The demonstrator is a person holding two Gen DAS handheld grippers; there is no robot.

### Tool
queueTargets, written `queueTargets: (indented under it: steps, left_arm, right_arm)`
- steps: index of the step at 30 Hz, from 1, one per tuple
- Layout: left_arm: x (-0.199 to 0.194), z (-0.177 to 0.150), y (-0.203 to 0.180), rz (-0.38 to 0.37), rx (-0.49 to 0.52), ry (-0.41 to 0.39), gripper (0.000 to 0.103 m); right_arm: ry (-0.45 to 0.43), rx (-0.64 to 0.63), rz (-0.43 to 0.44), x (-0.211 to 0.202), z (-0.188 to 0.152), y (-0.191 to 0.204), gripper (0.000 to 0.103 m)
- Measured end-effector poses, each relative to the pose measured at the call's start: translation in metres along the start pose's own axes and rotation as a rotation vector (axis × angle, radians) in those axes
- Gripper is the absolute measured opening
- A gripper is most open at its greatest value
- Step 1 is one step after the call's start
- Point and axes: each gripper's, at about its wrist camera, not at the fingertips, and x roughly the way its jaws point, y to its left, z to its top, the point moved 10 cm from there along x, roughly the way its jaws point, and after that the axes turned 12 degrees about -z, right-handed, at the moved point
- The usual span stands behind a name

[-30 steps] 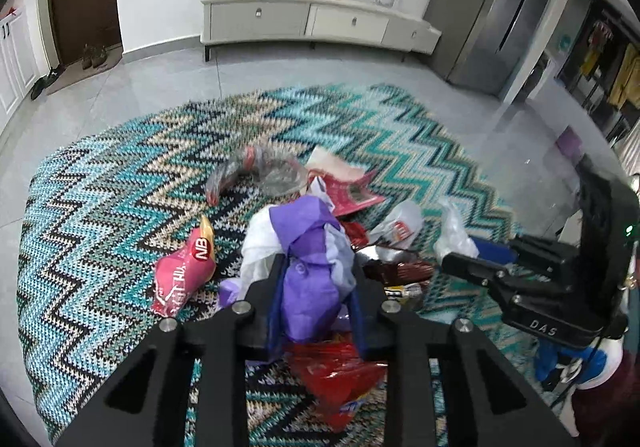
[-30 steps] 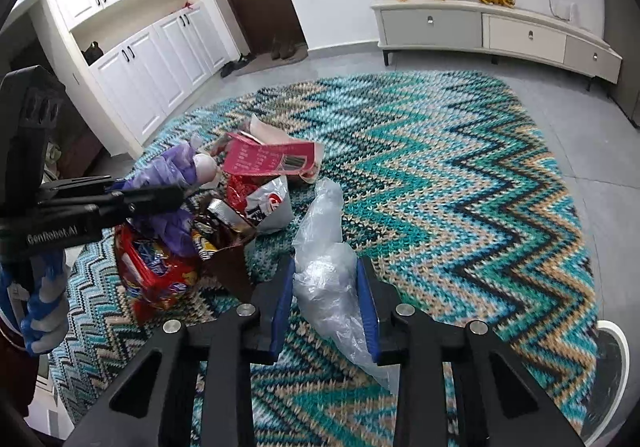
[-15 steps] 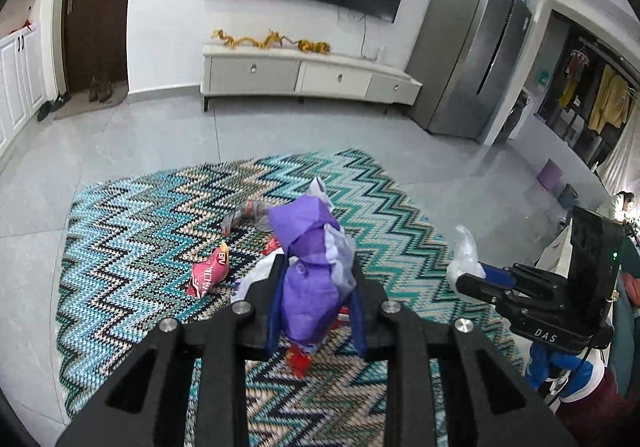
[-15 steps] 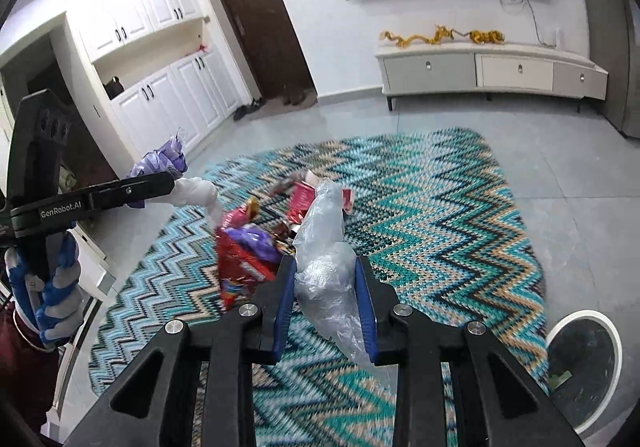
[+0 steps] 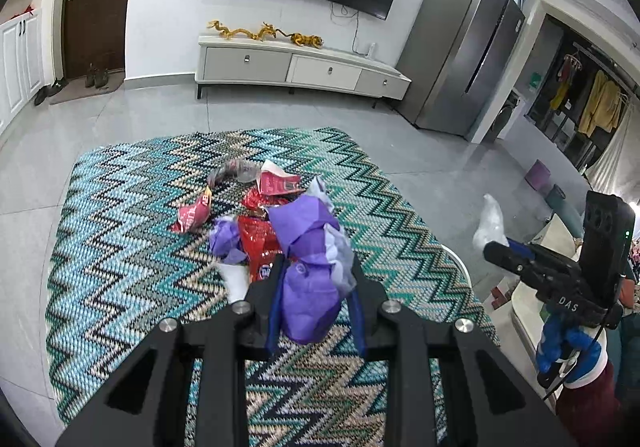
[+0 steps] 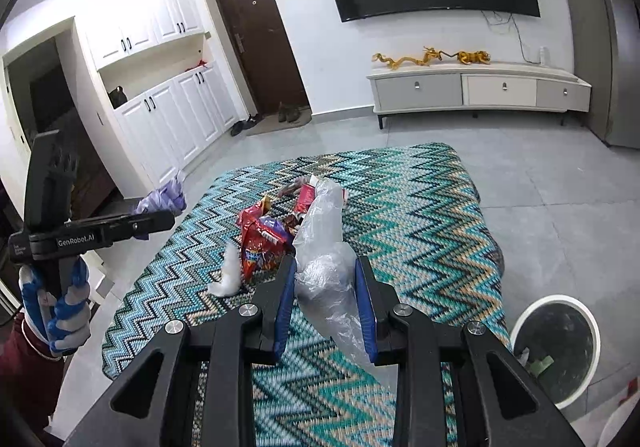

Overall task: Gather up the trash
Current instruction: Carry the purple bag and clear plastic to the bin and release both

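My left gripper [image 5: 316,271] is shut on a crumpled purple plastic bag [image 5: 310,267], held high above the zigzag rug [image 5: 120,247]. My right gripper [image 6: 325,271] is shut on a clear plastic bag [image 6: 324,247], also raised over the rug. On the rug lie a red snack bag [image 6: 260,243], a pink wrapper [image 5: 192,213], a red-and-white packet [image 5: 278,181], a purple scrap [image 5: 226,241] and a white wad [image 6: 230,277]. A white-rimmed trash bin [image 6: 556,347] stands on the floor at the right gripper's lower right. Each gripper shows in the other's view: the right gripper [image 5: 494,247], the left gripper [image 6: 160,219].
A white TV cabinet [image 5: 300,65] stands against the far wall under a large screen. A grey fridge [image 5: 468,59] is at the right, white cupboards [image 6: 176,107] and a dark door [image 6: 260,39] at the left. Grey tile floor surrounds the rug. A blue-gloved hand [image 6: 60,311] holds the left gripper.
Both grippers have risen and pulled back from the trash pile with their bags still clamped. The pile now looks smaller and farther away, and the bin has come into the right wrist view.
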Motion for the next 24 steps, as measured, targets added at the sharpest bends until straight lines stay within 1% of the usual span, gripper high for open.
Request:
queueTargets:
  steps: [4, 10, 13, 17, 21, 24]
  left_arm:
    - [-0.001, 0.001, -0.017, -0.011, 0.025, -0.002, 0.026]
    - [0.029, 0.008, -0.06, -0.043, 0.097, 0.032, 0.026]
    - [0.057, 0.01, -0.086, -0.068, 0.123, 0.07, 0.026]
    - [0.107, 0.011, -0.126, -0.111, 0.164, 0.133, 0.026]
    - [0.164, 0.009, -0.172, -0.156, 0.216, 0.198, 0.027]
    - [0.204, 0.007, -0.205, -0.198, 0.237, 0.242, 0.027]
  right_arm:
    - [-0.013, 0.034, -0.012, -0.009, -0.004, -0.016, 0.029]
    - [-0.033, 0.108, -0.058, -0.021, -0.009, -0.064, 0.029]
    - [-0.041, 0.155, -0.091, -0.024, -0.011, -0.098, 0.029]
    - [-0.037, 0.231, -0.149, -0.022, -0.018, -0.152, 0.029]
    - [-0.008, 0.314, -0.218, -0.01, -0.033, -0.212, 0.029]
    - [0.023, 0.366, -0.254, 0.003, -0.045, -0.248, 0.03]
